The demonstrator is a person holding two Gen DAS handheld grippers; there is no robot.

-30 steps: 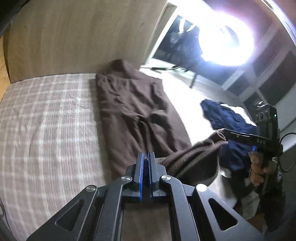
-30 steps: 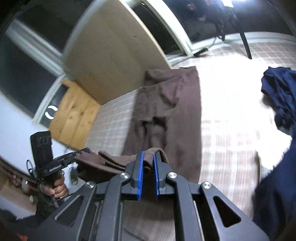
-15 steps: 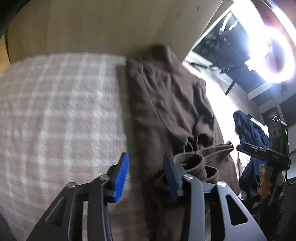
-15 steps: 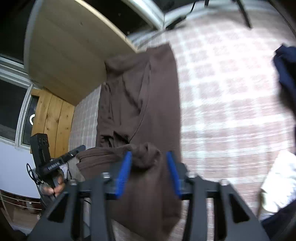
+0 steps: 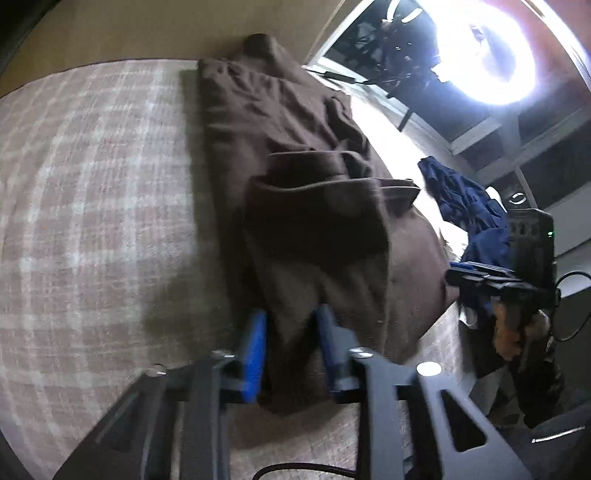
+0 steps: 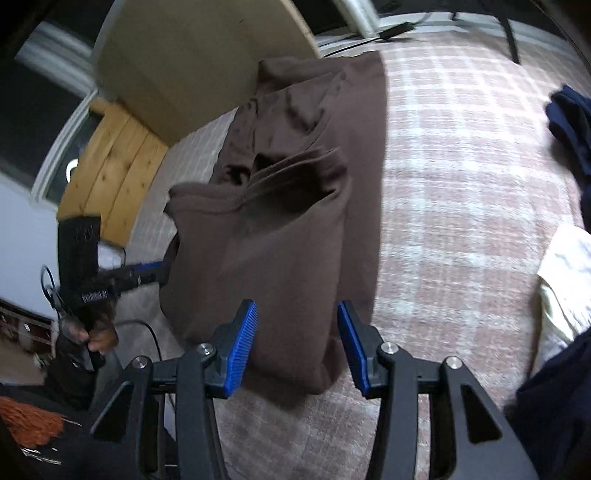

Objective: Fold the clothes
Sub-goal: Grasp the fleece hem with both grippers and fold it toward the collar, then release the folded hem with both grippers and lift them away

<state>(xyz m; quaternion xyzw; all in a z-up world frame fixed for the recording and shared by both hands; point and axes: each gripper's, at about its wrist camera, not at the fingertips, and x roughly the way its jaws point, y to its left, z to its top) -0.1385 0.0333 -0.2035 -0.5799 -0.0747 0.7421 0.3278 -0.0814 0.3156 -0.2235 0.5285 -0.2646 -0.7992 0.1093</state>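
this is looking like a bedroom in a home. a bed [image 6: 461, 155] with a pink-and-white plaid cover is filling most of both views, and a plain wooden headboard [image 6: 207, 55] is standing against it at 11 o'clock in the right wrist view. clothes are lying on the cover: a brown garment [image 5: 295, 192] is spreading down the middle, a navy one [image 5: 465, 195] is bunching at 3 o'clock in the left wrist view, and a white piece [image 6: 565, 280] is sitting at 3 o'clock in the right. a ring light [image 5: 487, 55] is glaring at 1 o'clock beside dark windows [image 5: 369, 33].
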